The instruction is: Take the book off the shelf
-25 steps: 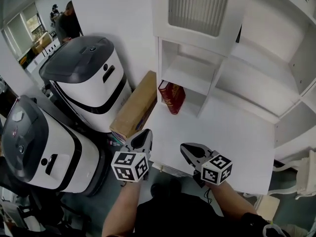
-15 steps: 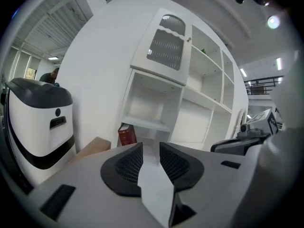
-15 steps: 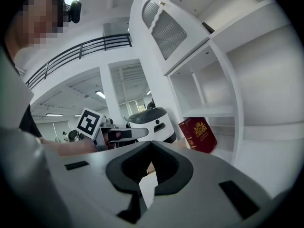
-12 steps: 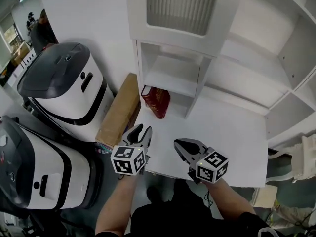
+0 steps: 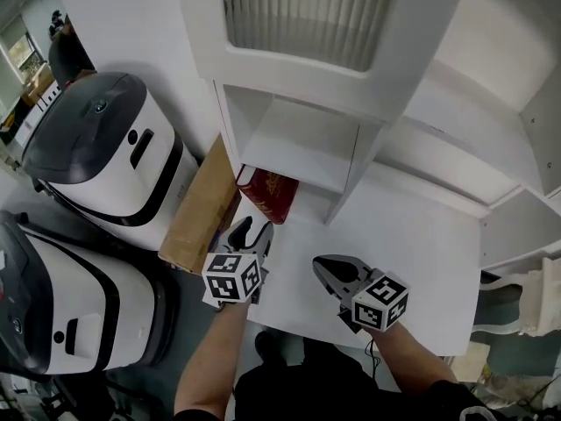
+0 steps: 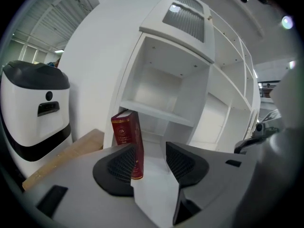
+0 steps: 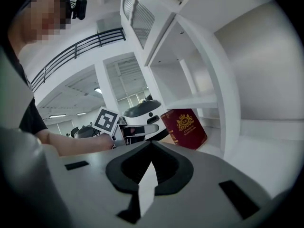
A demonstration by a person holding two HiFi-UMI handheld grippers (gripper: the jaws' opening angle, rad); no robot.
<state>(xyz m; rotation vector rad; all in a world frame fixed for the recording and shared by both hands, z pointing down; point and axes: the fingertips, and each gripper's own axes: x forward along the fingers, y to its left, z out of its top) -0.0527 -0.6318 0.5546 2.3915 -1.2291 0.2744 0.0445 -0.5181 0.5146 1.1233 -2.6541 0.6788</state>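
A dark red book (image 5: 267, 193) stands leaning in the lowest cubby of the white shelf (image 5: 302, 134), at the back left of the white desk (image 5: 403, 244). My left gripper (image 5: 251, 234) hovers just in front of the book. Its jaws are opening and nothing is between them. In the left gripper view the book (image 6: 127, 137) stands upright beyond the left gripper (image 6: 148, 163), a short way ahead. My right gripper (image 5: 324, 268) is shut and empty over the desk's front. The right gripper view shows the book (image 7: 185, 127) and the left gripper (image 7: 138, 129) beyond the right gripper (image 7: 151, 150).
Two white-and-black machines (image 5: 101, 152) (image 5: 61, 310) stand on the floor at the left. A cardboard box (image 5: 197, 210) leans between them and the desk. Upper shelf compartments (image 5: 456, 139) stretch to the right. A person (image 5: 63, 53) stands far off at the top left.
Both grippers have come closer to the shelf and the book. The left gripper's jaws, shut a second ago, have spread apart. The right jaws stay shut.
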